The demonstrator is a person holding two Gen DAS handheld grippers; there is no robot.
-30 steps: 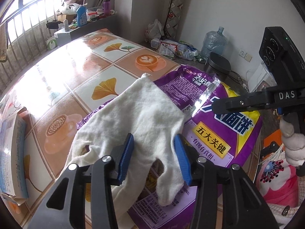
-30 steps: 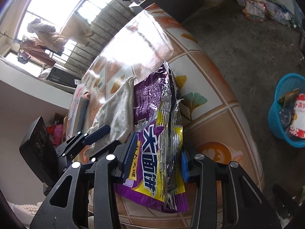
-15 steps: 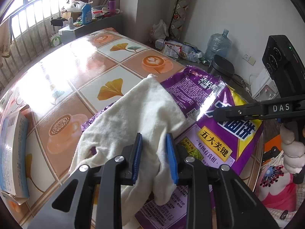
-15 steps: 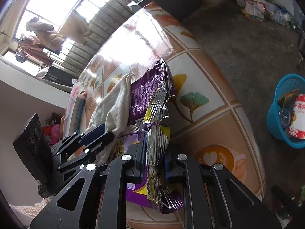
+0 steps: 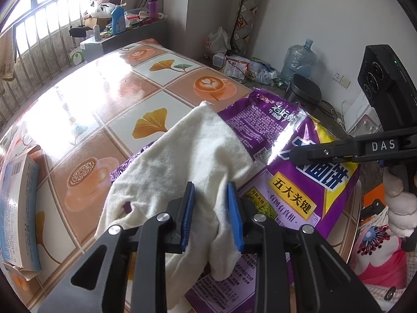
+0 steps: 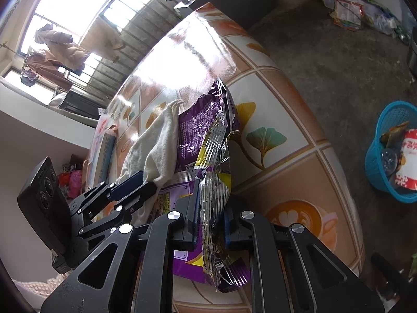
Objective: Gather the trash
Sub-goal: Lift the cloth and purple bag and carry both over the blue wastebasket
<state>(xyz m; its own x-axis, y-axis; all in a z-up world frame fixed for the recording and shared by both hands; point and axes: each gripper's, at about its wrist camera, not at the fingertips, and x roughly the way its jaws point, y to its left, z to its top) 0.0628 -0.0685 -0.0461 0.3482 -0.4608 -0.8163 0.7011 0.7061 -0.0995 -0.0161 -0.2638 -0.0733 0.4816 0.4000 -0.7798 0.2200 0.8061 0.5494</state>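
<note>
A white cloth [image 5: 192, 151] lies across a big purple snack bag [image 5: 294, 190] on the tiled table [image 5: 104, 99]. My left gripper [image 5: 211, 190] is shut on the cloth's near end, which bunches between the blue pads. In the right wrist view, my right gripper [image 6: 211, 208] is shut on the crumpled foil edge of the purple bag [image 6: 198, 130], which stands up between its fingers. The left gripper [image 6: 142, 185] shows there at the left, pinching the cloth [image 6: 161, 140]. The right gripper's finger [image 5: 312, 154] reaches over the bag from the right in the left wrist view.
A blue basket [image 6: 378, 161] holding wrappers stands on the floor right of the table. A cardboard box [image 5: 18, 208] lies at the table's left edge. A black bin [image 5: 303, 91], a water jug [image 5: 299, 60] and litter sit by the far wall.
Both grippers have shut: the left on the white cloth, the right on the purple bag's edge, which is now bunched upright. Neither hand has shifted.
</note>
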